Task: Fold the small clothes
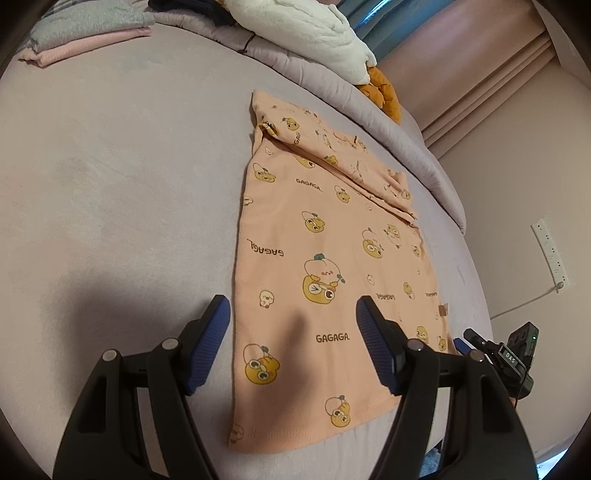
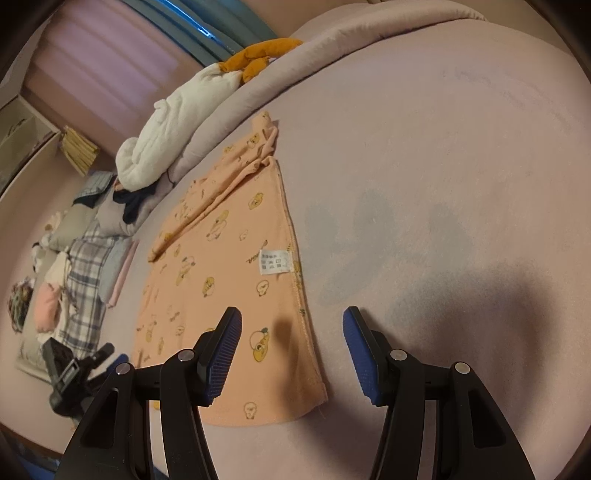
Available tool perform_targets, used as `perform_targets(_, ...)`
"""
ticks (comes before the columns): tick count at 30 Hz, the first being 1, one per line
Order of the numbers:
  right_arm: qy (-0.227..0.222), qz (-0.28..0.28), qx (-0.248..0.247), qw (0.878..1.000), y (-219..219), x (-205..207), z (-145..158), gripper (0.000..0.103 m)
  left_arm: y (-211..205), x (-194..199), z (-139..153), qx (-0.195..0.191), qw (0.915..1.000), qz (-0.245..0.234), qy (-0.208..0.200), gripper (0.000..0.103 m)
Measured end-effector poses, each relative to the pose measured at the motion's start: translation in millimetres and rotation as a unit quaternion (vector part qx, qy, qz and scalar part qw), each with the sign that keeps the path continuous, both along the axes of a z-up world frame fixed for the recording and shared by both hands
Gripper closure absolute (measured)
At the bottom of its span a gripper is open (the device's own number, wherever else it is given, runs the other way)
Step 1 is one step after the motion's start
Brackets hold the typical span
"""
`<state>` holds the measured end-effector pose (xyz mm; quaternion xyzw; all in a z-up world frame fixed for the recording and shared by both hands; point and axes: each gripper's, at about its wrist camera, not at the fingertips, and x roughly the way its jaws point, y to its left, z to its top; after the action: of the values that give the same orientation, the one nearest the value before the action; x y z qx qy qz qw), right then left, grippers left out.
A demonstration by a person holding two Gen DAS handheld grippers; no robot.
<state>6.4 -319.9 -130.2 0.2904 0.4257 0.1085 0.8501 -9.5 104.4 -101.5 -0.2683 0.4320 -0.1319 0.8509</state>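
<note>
Left tool (image 1: 293, 325) spread wide, clamping nothing, hovering above the near hem of the peach shirt (image 1: 325, 266); left blue pad (image 1: 208, 343) out over bare bed sheet (image 1: 110, 177), right pad over printed cloth. Right tool (image 2: 291, 334) likewise parted and empty, straddling the shirt's (image 2: 229, 266) seamed side edge near its bottom corner, one pad over fabric, the other over sheet (image 2: 443, 147). Just beyond that edge, white care label (image 2: 274, 261) lying face up on the cloth. Spread flat on the bed, body of the shirt running away from both tools, with a folded-over strip and bunched sleeve at the far end. Farther back, rolled lilac duvet (image 1: 388, 122), white plush (image 1: 314, 33) with orange feet (image 2: 258, 55) resting on it. Off to the far left, folded grey and pink clothes (image 1: 88, 33).
</note>
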Motion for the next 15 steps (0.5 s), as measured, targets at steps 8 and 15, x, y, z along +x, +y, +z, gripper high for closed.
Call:
perform_targets(8,0.008,0.014,0.008,1.0,1.5,8.4,-5.3,0.046,4.6,15.6,-7.1,-0.023,0.9996,-0.016,0.004,0.032)
perform_targets(15,0.013,0.038,0.014,0.999,3.4,18.0,-8.3,0.046,-4.0,32.2,-19.0,-0.031,0.999,-0.027,0.016,0.033)
